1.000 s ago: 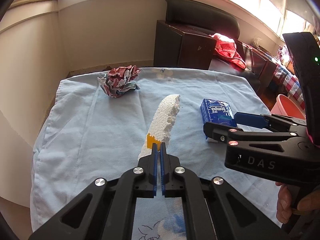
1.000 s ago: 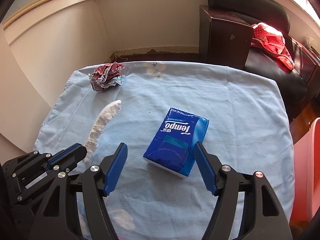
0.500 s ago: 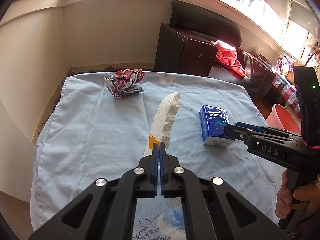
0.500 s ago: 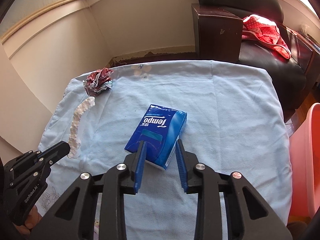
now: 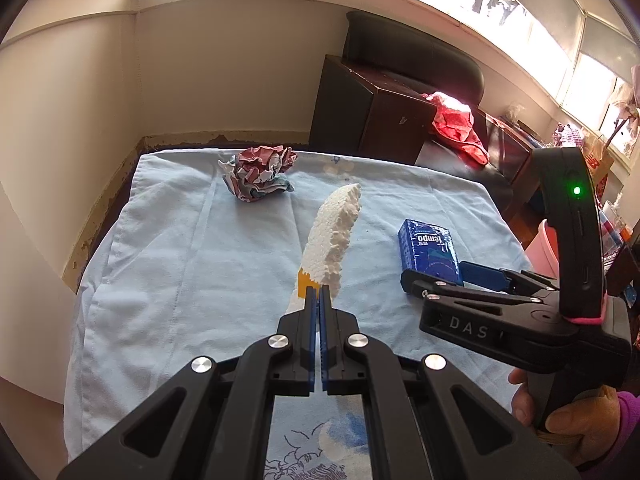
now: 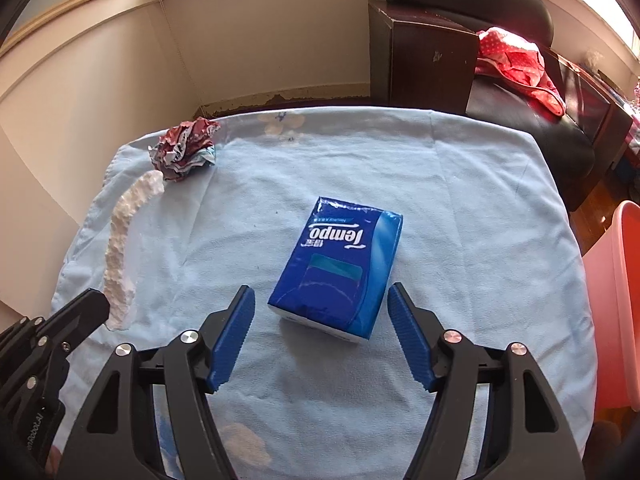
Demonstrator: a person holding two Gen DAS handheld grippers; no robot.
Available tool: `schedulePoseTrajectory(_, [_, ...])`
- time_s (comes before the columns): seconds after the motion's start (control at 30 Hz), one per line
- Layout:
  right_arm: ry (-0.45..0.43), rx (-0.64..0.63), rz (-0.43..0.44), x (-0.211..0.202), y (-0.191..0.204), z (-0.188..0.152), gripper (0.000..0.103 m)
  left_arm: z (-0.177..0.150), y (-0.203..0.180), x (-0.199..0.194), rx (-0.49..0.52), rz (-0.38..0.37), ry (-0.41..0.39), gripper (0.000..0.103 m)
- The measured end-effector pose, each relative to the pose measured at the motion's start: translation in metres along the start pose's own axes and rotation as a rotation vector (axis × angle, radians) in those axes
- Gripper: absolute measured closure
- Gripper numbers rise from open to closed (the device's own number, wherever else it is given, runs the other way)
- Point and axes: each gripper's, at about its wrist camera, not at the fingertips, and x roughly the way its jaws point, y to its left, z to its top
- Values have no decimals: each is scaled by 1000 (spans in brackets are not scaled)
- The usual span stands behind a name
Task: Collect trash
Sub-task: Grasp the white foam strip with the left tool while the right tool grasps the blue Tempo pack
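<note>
The right gripper has just reopened its jaws wide, the blue tissue pack lying just ahead between the tips, unpressed. Centre it, then squeeze its long sides squarely. The left gripper is pinched, seemingly on the foam strip's near end

1. The foam strip's near end is hidden behind the left gripper's closed jaws.
2. The pink bin is cut off at the frame edge.
3. The tissue pack's near end sits behind the right gripper.
</note>
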Motion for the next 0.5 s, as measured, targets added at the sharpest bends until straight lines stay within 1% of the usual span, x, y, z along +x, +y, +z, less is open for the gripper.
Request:
schedulePoseTrajectory(0.07, [-11, -2, 0, 0, -5, -4, 36, -1, -1, 0, 2, -3, -1, 102])
schedulePoseTrajectory(0.1, [-25, -1, 6, -3, -8, -5, 40, -1, -2, 0, 4, -4, 0, 102])
schedulePoseTrajectory(0.13, [-33, -3, 8, -5, -11, -5, 48, -1, -2, 0, 5, -6, 1, 102])
schedulePoseTrajectory(0.27, [-72, 5, 15, -18, -25, -8, 48, 1, -6, 1, 7, -11, 1, 102])
schedulePoseTrajectory(0.37, [-95, 24, 37, -32, -39, -13, 48, 5, -13, -1, 15, -25, -4, 102])
schedulePoseTrajectory(0.43, [-113, 38, 48, -43, -48, -15, 48, 8, -22, -3, 30, -36, -14, 102])
schedulePoseTrajectory(0.5, [-141, 52, 42, -55, -58, -17, 48, 12, -35, -4, 53, -53, -26, 102])
